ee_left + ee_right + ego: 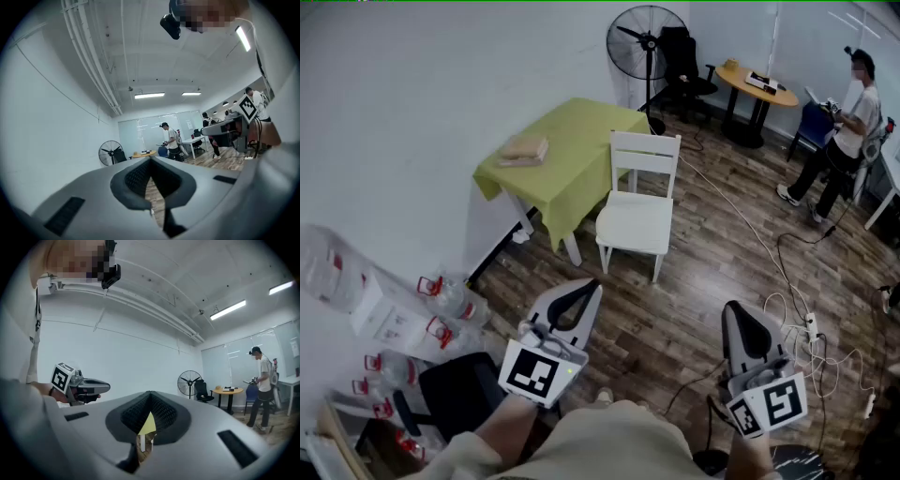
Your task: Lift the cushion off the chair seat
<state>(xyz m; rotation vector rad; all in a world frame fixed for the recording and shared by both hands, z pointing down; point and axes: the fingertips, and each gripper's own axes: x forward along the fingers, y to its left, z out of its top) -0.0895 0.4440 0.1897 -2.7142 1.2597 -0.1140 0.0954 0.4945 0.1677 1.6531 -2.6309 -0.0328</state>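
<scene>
Jaws shut on nothing, left gripper (591, 289) and right gripper (736, 311) (black-square marker cubes) point toward white chair (639, 220).

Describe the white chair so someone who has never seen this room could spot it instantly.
Find the table with the yellow-green cloth against the white wall. The white chair stands beside it on the wood floor, its slatted back toward the standing fan. It is the only all-white chair; the black office chair and the blue chair sit far off by the round table.
</scene>
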